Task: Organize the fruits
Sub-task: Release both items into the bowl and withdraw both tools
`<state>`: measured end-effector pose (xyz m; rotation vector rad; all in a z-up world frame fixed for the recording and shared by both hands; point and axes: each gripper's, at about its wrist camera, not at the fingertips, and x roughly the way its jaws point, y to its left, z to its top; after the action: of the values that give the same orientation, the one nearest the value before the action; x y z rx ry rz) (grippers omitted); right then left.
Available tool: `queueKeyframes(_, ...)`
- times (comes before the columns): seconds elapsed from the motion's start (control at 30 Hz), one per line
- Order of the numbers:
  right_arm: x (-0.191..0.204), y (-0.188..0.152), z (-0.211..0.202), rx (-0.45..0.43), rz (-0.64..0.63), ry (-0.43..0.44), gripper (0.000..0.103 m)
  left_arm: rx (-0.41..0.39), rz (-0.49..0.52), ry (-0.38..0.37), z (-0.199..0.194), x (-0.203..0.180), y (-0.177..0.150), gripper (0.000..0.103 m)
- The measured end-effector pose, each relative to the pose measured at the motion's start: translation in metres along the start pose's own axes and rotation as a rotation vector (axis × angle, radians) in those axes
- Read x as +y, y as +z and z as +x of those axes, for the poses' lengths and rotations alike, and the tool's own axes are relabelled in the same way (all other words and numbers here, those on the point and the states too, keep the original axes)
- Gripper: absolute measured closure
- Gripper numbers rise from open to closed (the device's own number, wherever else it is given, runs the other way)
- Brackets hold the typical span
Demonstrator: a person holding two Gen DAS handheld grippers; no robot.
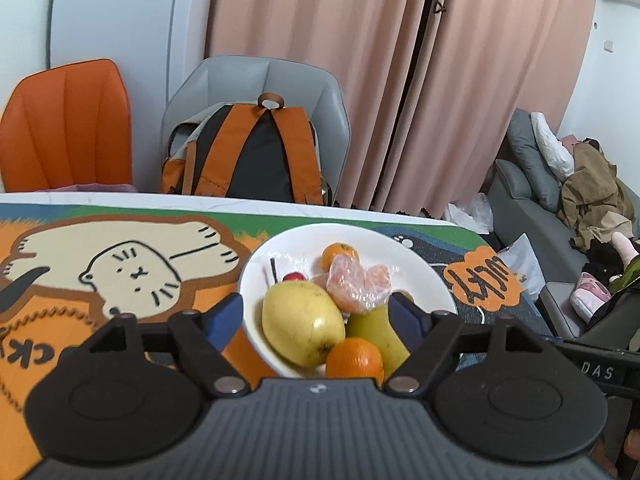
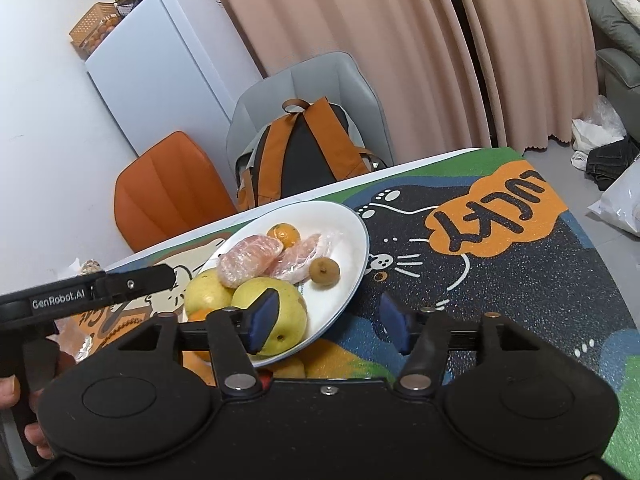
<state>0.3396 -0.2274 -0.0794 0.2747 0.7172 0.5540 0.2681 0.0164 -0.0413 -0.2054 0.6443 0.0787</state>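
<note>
Left gripper (image 1: 318, 312), jaws wide and holding nothing, frames a white plate (image 1: 416, 268) on the cat-print mat (image 1: 120, 264); apple (image 1: 302, 322), pear (image 1: 380, 330), orange (image 1: 354, 358) and wrapped fruit (image 1: 356, 280) lie on it. Backpack (image 1: 256, 152) sits on a chair behind. Right gripper (image 2: 328, 318), also wide and holding nothing, hovers over the plate (image 2: 352, 256) edge; "GenRobot.AI" marks the other gripper (image 2: 80, 294); mat reads "LUCKY" (image 2: 496, 214).
</note>
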Motion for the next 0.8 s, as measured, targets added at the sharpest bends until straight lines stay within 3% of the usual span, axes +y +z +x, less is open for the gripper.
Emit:
queueKeyframes(0.47, 0.006, -0.019, -0.020, 0.032, -0.040, 0.029, 0.045, 0.021, -0.050, -0.012, -0.022, -0.001, -0.036, 0.023)
queueKeyframes(0.7, 0.011, -0.027, -0.027, 0.050, -0.071, 0.044, 0.038, 0.048, -0.063, -0.011, -0.027, 0.002, -0.054, 0.023)
queueKeyframes(0.8, 0.013, -0.031, -0.030, 0.053, -0.084, 0.047, 0.030, 0.057, -0.063, -0.010, -0.028, 0.002, -0.061, 0.023)
